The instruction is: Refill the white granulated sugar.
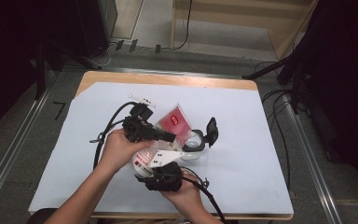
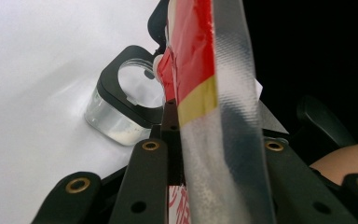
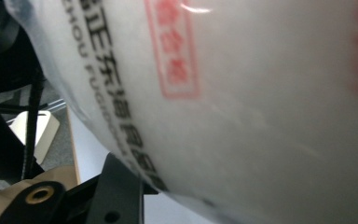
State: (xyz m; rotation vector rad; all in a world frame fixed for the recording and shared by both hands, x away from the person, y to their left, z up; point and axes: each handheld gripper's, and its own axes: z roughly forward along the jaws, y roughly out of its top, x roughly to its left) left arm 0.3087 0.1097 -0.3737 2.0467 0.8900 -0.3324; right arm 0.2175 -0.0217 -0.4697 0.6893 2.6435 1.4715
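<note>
A plastic bag of white powder [image 1: 142, 161] with a red printed top [image 1: 175, 120] hangs tilted over the table, held from both ends. My left gripper [image 1: 169, 136] comes in from the left and is shut on the bag's red and clear upper edge [image 2: 200, 70], which runs up between its jaws. My right gripper [image 1: 152, 167] is shut on the bag's full white lower part [image 3: 261, 116], whose printing is close and blurred. Just past the bag's top a clear container [image 1: 193, 143] [image 2: 116, 116] stands on the table, its black flip lid [image 1: 211, 130] open.
A white sheet [image 1: 242, 154] covers the wooden table [image 1: 168, 78]. A small white stick-like part [image 1: 141, 99] lies near the back, left of centre. Black cables [image 1: 103, 135] trail from both grippers. Stands and cords crowd the floor at right.
</note>
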